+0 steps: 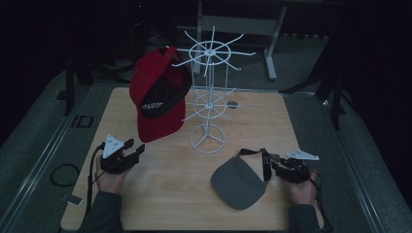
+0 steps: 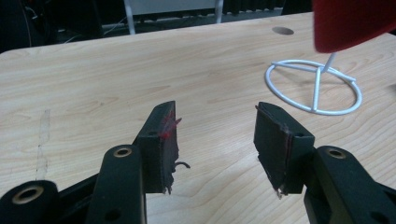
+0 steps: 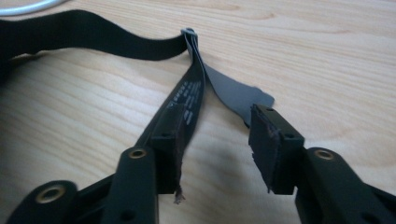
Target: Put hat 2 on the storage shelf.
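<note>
A red cap with a black front panel hangs on the left side of a white wire rack. Its brim shows in the left gripper view above the rack's ring base. My left gripper hovers low over the wood, open, nothing between its jaws. A grey visor lies flat at the front right, its black strap trailing right. My right gripper stands open around that strap. The strap lies along one jaw's pad and the other jaw stands apart.
The wooden table has a small round hole behind the rack. Cables trail from both grippers off the front edge. A grey floor and a metal stand's legs lie beyond the table's far edge.
</note>
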Demonstrator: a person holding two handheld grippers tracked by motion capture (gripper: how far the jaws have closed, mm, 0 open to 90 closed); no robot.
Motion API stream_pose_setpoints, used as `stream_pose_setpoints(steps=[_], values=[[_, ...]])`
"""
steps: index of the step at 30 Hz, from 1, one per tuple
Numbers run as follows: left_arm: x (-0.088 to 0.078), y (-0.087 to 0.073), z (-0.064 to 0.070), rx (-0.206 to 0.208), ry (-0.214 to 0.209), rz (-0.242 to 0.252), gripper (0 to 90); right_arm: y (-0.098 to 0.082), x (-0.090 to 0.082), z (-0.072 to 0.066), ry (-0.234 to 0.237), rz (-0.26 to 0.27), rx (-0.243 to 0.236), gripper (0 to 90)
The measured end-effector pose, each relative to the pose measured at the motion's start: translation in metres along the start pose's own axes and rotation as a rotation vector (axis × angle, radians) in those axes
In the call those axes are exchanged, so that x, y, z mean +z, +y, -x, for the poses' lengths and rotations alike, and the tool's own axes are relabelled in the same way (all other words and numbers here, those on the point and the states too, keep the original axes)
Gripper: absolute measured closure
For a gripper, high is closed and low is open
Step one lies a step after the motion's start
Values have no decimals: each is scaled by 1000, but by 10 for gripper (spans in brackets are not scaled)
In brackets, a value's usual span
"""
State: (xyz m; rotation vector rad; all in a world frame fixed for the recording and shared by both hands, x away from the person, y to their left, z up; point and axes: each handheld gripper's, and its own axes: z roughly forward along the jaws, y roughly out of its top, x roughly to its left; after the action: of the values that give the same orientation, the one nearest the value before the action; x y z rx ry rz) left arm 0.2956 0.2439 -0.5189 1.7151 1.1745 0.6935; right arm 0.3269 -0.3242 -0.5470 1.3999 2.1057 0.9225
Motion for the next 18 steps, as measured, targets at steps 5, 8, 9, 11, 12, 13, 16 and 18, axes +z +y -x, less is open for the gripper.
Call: stream_pose_setpoints(steps=[5,8,9,11,12,13,16,18], values=[[2,-4,-2,-16,5,-14,495,7,8,0,7,-12,-34,641],[5,-7,-3,-17,12,-28,490,13,13,-3,11,-22,-66,659],[6,-8,-3,-17,13,-31,490,15,13,-3,13,-22,-70,666],[7,-9,-4,-27,14,-37,490,19,15,-4,15,-23,-79,680],[7,-10,-5,-30,14,-38,489,22,16,-4,17,-23,-84,689],[7,-11,-5,-33,15,-38,489,25,17,-4,23,-28,-91,698],[8,-13,-7,-31,23,-49,489,31,21,-5,30,-43,-109,717],[9,-14,-7,-36,25,-53,489,35,25,-5,37,-60,-123,731]])
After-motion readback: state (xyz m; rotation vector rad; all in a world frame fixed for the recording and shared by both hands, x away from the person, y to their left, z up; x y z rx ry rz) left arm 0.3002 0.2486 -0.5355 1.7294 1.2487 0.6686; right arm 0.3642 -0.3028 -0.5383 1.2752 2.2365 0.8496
